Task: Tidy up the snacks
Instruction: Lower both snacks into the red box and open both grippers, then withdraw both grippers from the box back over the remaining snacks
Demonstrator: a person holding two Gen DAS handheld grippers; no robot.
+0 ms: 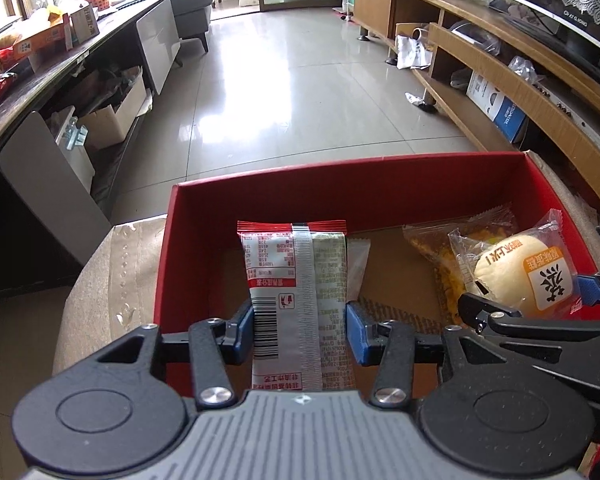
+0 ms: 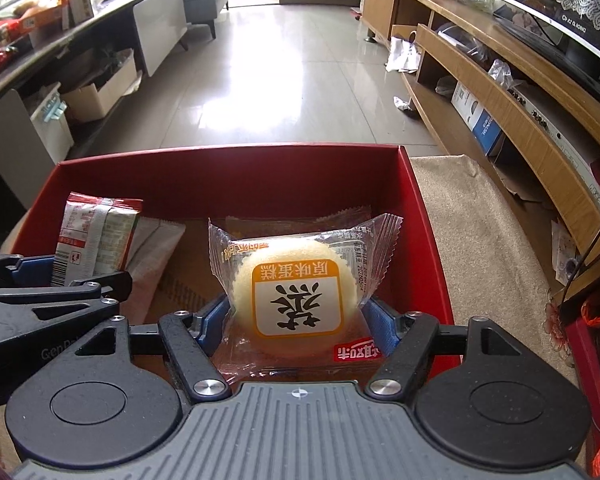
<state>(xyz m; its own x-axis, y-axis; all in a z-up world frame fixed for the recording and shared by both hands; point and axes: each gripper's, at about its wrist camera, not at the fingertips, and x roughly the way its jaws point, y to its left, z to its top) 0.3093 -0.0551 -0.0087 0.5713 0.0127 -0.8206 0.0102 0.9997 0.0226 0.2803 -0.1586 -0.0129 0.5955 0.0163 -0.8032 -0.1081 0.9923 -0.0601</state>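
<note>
A red cardboard box (image 1: 260, 184) (image 2: 236, 168) stands open on a beige cushion. My left gripper (image 1: 300, 328) is shut on a white and red snack packet (image 1: 296, 280) (image 2: 92, 240), held over the box's left part. My right gripper (image 2: 296, 320) is shut on a round cake in clear wrap (image 2: 296, 300) (image 1: 516, 272), held over the box's right part. A clear packet of orange-brown snack (image 1: 440, 248) lies on the box floor behind the cake. Another white wrapper (image 1: 358, 260) lies beside the left packet.
The beige cushion (image 2: 480, 240) extends right of the box. A dark low table with snack boxes (image 1: 40, 52) runs along the left. A wooden TV cabinet (image 2: 500, 92) runs along the right. Tiled floor (image 1: 280, 100) lies ahead.
</note>
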